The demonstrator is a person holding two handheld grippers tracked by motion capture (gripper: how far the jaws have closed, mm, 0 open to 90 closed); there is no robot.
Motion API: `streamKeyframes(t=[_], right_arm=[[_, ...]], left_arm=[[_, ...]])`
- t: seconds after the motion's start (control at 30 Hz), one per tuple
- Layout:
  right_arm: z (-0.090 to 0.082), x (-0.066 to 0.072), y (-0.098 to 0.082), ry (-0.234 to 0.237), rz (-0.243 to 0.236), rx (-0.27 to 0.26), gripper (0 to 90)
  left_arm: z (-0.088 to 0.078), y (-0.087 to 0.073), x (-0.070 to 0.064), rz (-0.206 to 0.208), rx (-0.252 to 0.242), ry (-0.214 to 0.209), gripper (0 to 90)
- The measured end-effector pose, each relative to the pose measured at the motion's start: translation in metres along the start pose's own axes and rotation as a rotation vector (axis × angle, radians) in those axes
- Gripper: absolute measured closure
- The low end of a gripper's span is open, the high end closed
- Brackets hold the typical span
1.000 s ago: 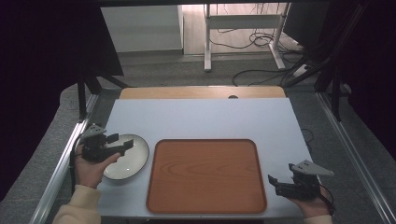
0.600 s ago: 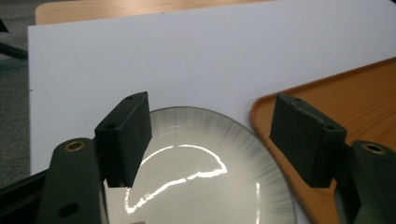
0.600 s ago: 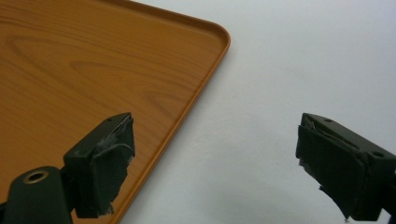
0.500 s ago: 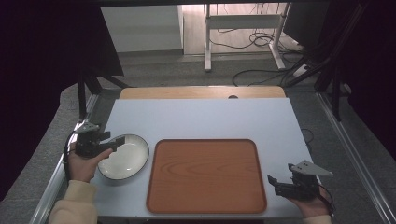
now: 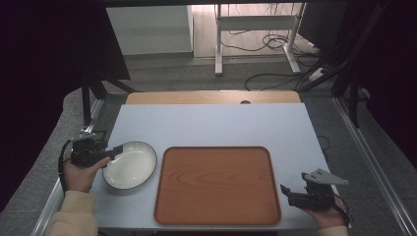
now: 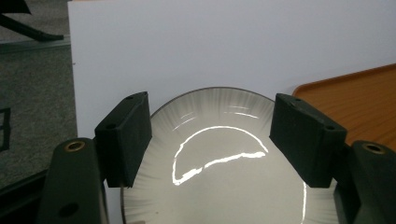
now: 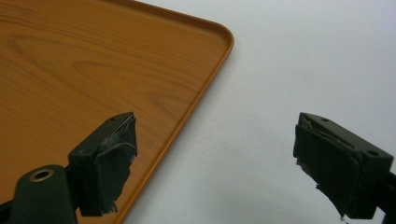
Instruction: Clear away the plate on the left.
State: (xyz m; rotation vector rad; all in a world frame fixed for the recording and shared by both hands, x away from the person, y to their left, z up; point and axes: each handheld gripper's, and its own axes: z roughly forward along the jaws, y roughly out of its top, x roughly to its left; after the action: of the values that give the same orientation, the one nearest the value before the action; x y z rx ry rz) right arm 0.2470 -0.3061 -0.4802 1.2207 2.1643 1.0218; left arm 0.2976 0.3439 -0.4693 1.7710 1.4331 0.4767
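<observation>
A: Where is the plate (image 5: 130,164) found?

B: On the white table (image 5: 211,123), near-left, just beside the left edge of the wooden tray (image 5: 217,184). Nothing is carried on the tray.

A: And the tongs?

B: The left gripper (image 5: 114,151) is held at the plate's left rim. In the left gripper view its jaws are seen spread wide over the rim, with no grip taken. The right gripper (image 5: 287,192) is held low at the tray's near-right corner, jaws parted, nothing between them.

A: How is the plate expected to handle?

B: Glazed ceramic is judged: stiff, fairly heavy, slippery, breakable if dropped. Strong glare is seen on the glaze (image 6: 219,158).

A: Where should hold be taken?

B: At the raised left rim, one jaw above and one beneath. A firm pinch is advised, since the plate would hang from one edge and could tip or slide out.
</observation>
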Motion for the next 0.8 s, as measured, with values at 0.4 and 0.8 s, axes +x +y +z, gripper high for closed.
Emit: streamKeyframes(t=[0.4,0.8], right_arm=[[0.003,0.001,-0.001,0.011,-0.011,0.018,14.4],[0.004,0.001,-0.002,0.009,-0.015,0.029,14.4]], left_arm=[[0.008,-0.011,0.019,-0.051,0.051,0.017,29.2],[0.013,-0.019,0.032,-0.113,0.080,0.001,31.2]])
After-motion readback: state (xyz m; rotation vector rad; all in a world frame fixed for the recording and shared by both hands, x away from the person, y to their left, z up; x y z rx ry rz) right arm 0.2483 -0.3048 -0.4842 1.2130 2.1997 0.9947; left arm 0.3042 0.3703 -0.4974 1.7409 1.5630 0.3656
